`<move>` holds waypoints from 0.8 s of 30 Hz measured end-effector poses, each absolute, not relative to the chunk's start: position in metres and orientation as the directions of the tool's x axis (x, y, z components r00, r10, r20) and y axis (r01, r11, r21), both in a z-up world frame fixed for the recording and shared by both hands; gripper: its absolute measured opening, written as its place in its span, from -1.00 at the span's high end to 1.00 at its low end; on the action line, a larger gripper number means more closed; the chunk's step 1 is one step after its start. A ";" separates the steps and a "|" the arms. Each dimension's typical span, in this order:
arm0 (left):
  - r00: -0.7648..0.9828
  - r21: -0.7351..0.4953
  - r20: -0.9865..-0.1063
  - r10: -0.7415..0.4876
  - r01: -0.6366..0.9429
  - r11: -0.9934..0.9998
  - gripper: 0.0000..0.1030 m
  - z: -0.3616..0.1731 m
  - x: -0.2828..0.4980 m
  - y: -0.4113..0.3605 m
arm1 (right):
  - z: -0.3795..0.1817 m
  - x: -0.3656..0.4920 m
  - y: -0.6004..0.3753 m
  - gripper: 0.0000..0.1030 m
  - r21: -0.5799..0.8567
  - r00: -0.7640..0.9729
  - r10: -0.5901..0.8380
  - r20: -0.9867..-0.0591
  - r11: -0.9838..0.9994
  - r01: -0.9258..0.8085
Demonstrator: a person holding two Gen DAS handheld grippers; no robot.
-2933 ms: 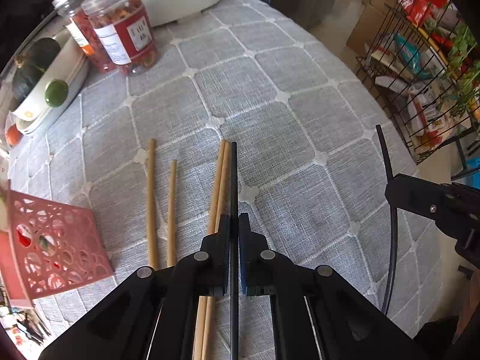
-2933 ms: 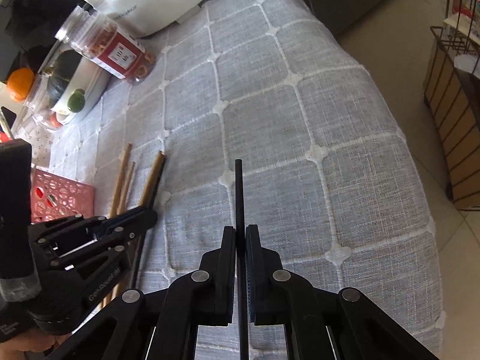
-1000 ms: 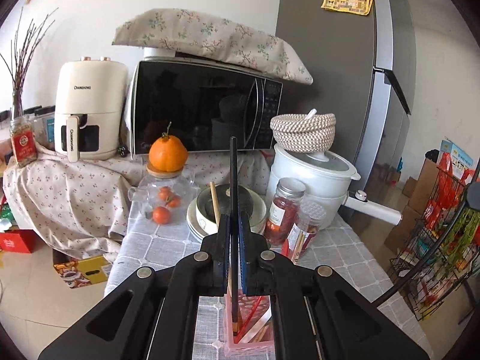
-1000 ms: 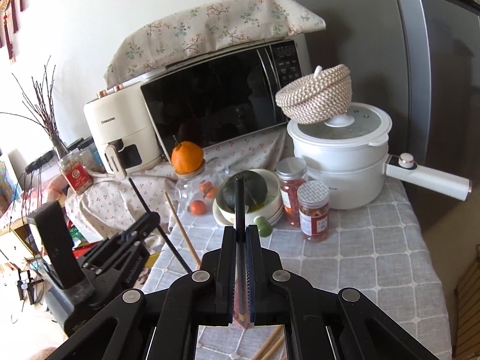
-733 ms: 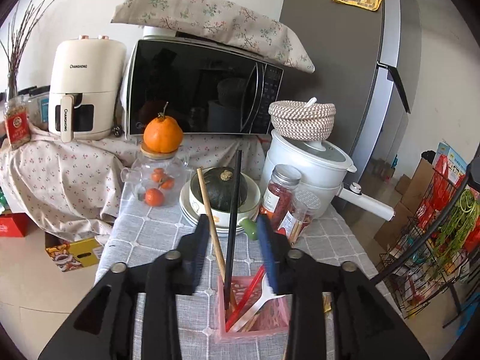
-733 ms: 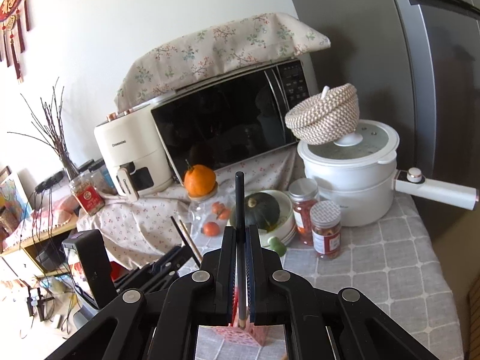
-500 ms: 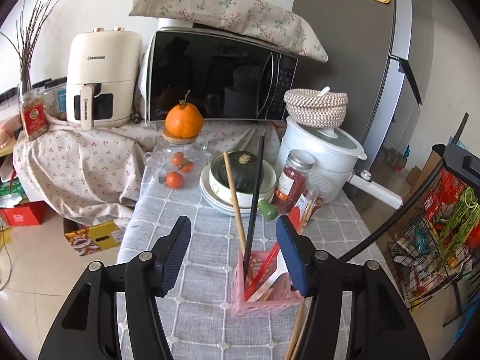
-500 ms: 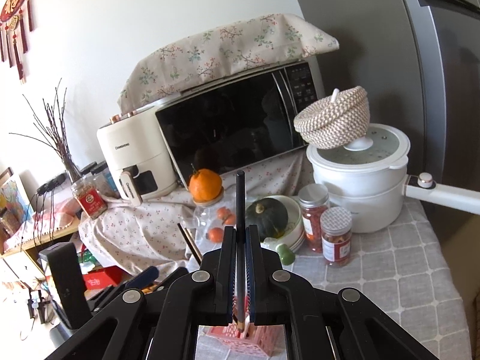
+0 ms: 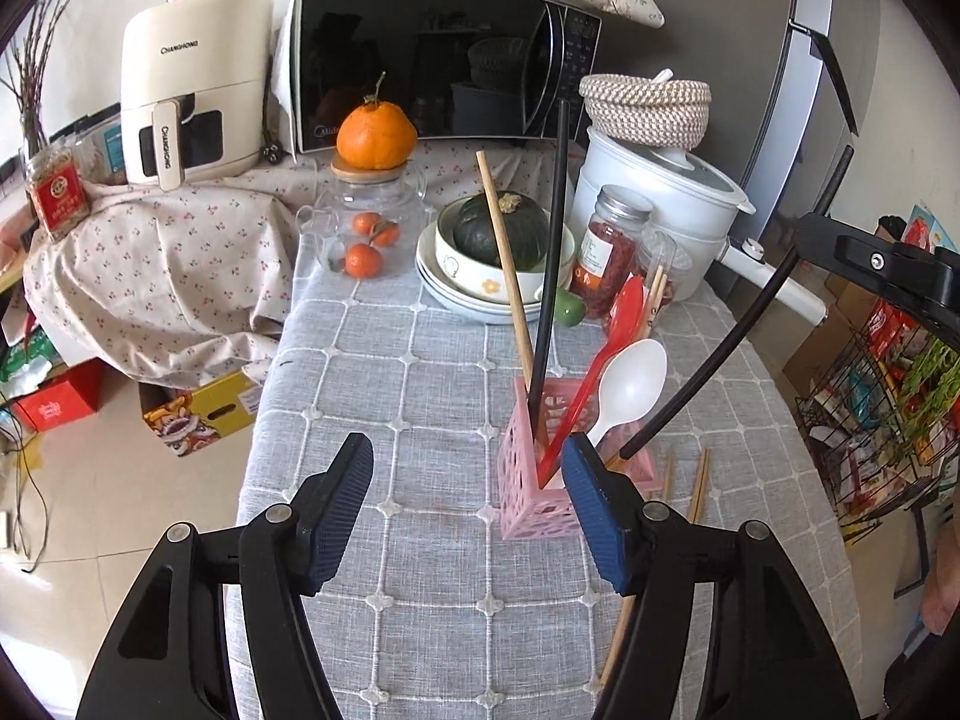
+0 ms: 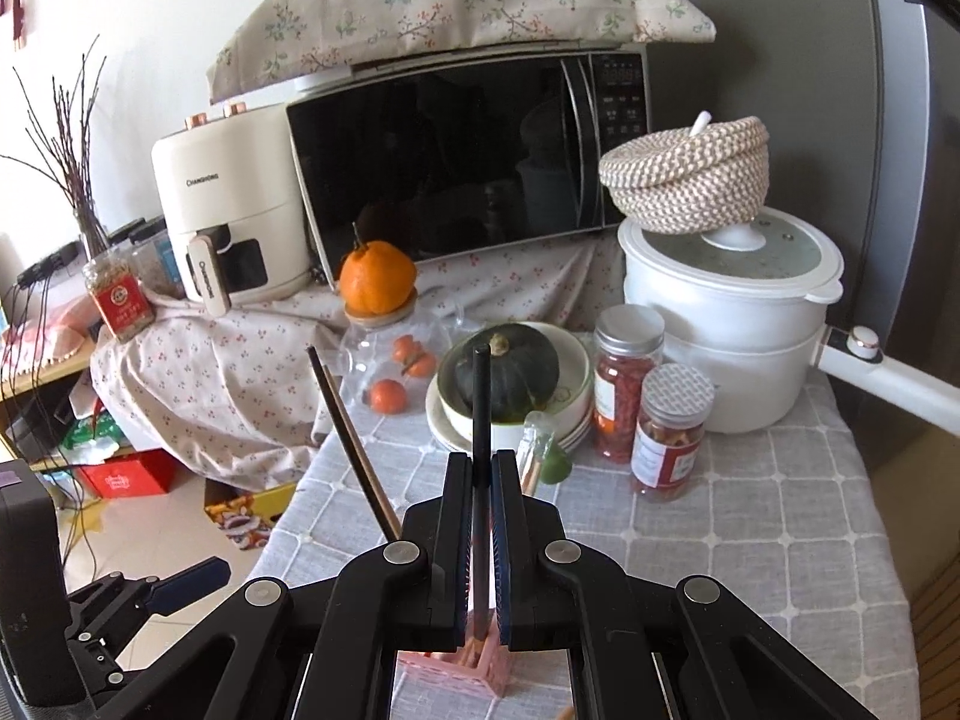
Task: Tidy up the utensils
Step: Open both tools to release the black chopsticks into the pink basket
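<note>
Chopsticks are going into the pink holder (image 9: 543, 498) on the grey cloth (image 9: 384, 396). Left gripper (image 9: 465, 504) has its jaws apart and opening, nothing between the pads; a black chopstick (image 9: 549, 264) and a wooden one (image 9: 507, 264) stand in the holder beside a red spoon (image 9: 600, 372) and a white spoon (image 9: 630, 387). Right gripper (image 10: 479, 546) is clamped on a second black chopstick (image 10: 480, 414), whose lower tip, seen from the left wrist, hangs at the holder's rim.

To do this well, I would steer that tip into a free gap away from the spoon bowls, keep the stick near upright, and lower it until it looks seated before easing the jaws apart, so it does not tip out. Left gripper should stay clear of the holder. Two more wooden chopsticks (image 9: 699, 480) lie on the cloth just beside the holder, likely next.
</note>
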State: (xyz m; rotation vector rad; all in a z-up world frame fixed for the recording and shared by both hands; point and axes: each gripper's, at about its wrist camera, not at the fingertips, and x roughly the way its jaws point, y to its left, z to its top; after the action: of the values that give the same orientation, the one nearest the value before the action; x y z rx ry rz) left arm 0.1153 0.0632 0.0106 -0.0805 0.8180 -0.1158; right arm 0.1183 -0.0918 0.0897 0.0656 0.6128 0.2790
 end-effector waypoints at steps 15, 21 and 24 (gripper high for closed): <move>0.650 -0.123 -0.743 -0.160 0.102 0.987 -0.55 0.009 0.105 0.049 | 0.095 0.097 -0.135 -0.21 0.220 0.777 0.286 -0.561 0.956 -0.193; 0.613 -0.118 -0.767 -0.187 0.152 0.981 -0.67 -0.002 0.093 0.033 | 0.064 0.088 -0.162 -0.40 0.205 0.748 0.233 -0.622 0.970 -0.131; 0.569 -0.122 -0.797 -0.202 0.177 0.977 -0.67 -0.015 0.092 0.026 | 0.037 0.087 -0.177 -0.46 0.220 0.702 0.222 -0.677 0.971 -0.095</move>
State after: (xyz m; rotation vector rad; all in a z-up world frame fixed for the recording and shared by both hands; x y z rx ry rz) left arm 0.0916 0.0259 -0.0149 -0.0292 0.9392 -0.2228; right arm 0.0869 -0.1765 0.0369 0.1739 0.7737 0.1777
